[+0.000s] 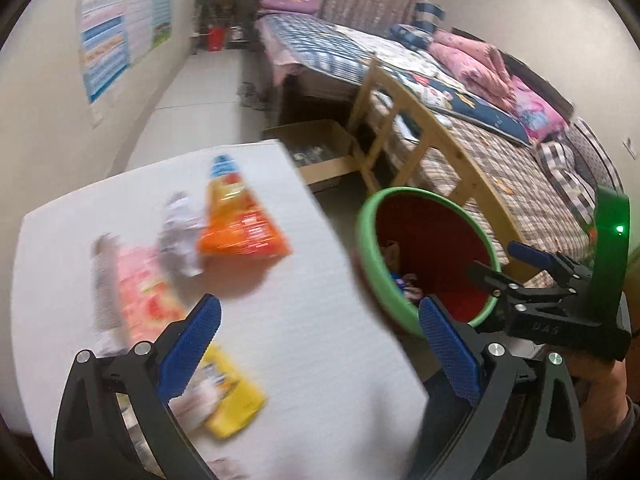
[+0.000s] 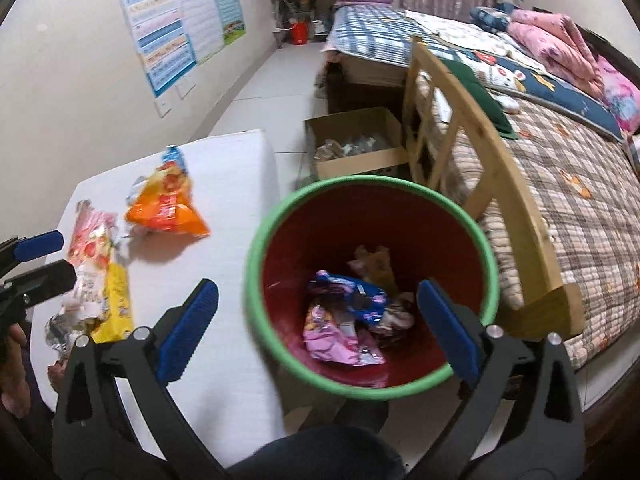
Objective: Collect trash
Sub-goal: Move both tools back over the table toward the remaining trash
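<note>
A red bin with a green rim [image 2: 256, 280] stands beside a white table [image 2: 232, 200]; it holds pink, blue and brown wrappers [image 2: 344, 320]. On the table lie an orange snack bag [image 1: 240, 220], crumpled white paper [image 1: 180, 236], a pink wrapper [image 1: 140, 296] and a yellow packet [image 1: 232, 400]. My left gripper [image 1: 320, 348] is open and empty above the table, near the yellow packet. My right gripper [image 2: 320, 324] is open and empty above the bin's mouth. The right gripper also shows in the left wrist view [image 1: 508, 264], over the bin [image 1: 372, 272].
A wooden chair [image 2: 460, 128] stands behind the bin, against a bed with a plaid quilt [image 2: 580, 184]. A cardboard box [image 2: 360, 148] of clutter sits on the floor by the bed. Posters [image 2: 180, 28] hang on the left wall.
</note>
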